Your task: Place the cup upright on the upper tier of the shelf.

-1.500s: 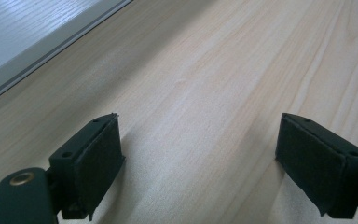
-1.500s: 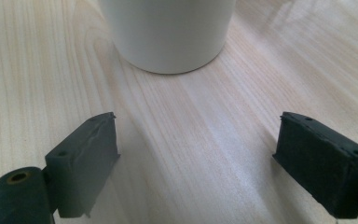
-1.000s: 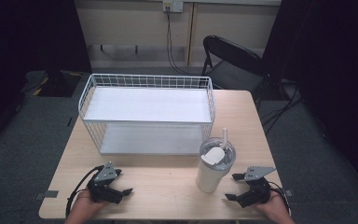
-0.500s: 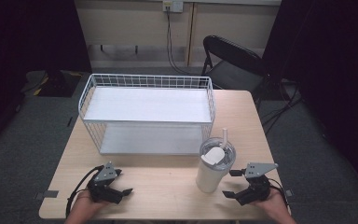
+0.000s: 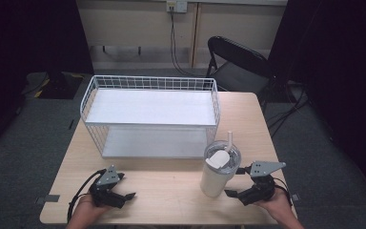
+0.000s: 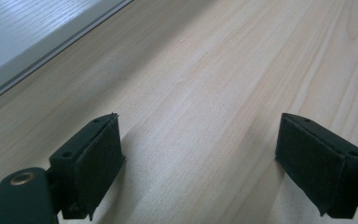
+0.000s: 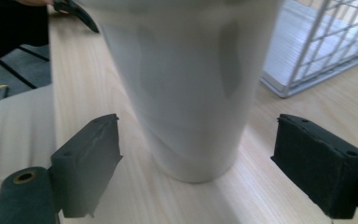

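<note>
A white tumbler with a clear lid and a straw stands upright on the wooden table, near its front right. My right gripper is open just to the tumbler's right, jaws pointing at it. In the right gripper view the tumbler stands close ahead between the two pads, apart from both. My left gripper rests open at the table's front left, with bare wood between its pads.
A white wire rack with two white shelves takes up the middle and back of the table; its corner is beside the tumbler. A black folding chair stands behind the table's far right.
My right gripper has slid left toward the tumbler, so its jaws now stand close beside the cup. The left gripper has stayed where it was.
</note>
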Motion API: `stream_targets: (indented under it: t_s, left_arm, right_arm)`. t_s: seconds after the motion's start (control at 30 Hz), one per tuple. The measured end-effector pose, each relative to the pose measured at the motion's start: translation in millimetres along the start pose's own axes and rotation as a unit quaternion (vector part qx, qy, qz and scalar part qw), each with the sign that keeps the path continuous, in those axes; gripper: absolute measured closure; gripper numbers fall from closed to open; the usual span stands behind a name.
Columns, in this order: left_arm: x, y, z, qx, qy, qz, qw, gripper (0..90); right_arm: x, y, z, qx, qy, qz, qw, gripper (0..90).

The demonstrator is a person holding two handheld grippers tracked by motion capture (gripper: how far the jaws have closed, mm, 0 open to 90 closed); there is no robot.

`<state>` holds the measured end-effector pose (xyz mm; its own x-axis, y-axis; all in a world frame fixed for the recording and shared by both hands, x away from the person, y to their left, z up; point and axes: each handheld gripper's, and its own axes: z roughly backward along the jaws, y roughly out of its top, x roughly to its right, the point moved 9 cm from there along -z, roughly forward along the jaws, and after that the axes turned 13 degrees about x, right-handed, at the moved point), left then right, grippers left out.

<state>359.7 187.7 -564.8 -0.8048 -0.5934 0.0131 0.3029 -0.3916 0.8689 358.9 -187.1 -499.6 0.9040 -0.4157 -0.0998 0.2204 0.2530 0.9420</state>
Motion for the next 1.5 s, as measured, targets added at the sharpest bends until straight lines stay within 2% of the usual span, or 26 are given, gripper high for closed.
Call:
stream_targets:
  t_s: [0.13, 0.5, 0.6, 0.7, 0.93, 1.27, 1.5]
  left_arm:
    - [0.0, 0.0, 0.0, 0.000, 0.000, 0.000, 1.0000, 13.8]
    - [0.0, 0.0, 0.0, 0.000, 0.000, 0.000, 1.0000, 13.8]
    - [0.0, 0.0, 0.0, 0.000, 0.000, 0.000, 1.0000, 13.8]
    - [0.0, 0.0, 0.0, 0.000, 0.000, 0.000, 1.0000, 13.8]
    - [0.0, 0.0, 0.0, 0.000, 0.000, 0.000, 1.0000, 13.8]
    - [0.0, 0.0, 0.0, 0.000, 0.000, 0.000, 1.0000, 13.8]
    - [0.0, 0.0, 0.0, 0.000, 0.000, 0.000, 1.0000, 13.8]
  right_arm:
    - [-3.0, 4.1, -4.1, 0.003, 0.006, -0.006, 1.0000, 14.3]
    - [-1.7, 11.4, -9.5, 0.008, -0.002, 0.001, 1.0000, 14.3]
    - [-1.4, 13.3, -10.8, 0.015, -0.002, 0.000, 0.9999, 14.1]
    - [-1.2, 15.4, -11.5, 0.028, 0.005, -0.012, 0.9995, 14.0]
    - [-1.8, 17.0, -14.7, 0.036, 0.007, -0.013, 0.9992, 13.2]
    - [-2.2, 19.3, -20.5, 0.048, 0.004, -0.004, 0.9989, 11.8]
    - [-1.9, 16.7, -27.5, 0.048, -0.002, 0.019, 0.9986, 10.5]
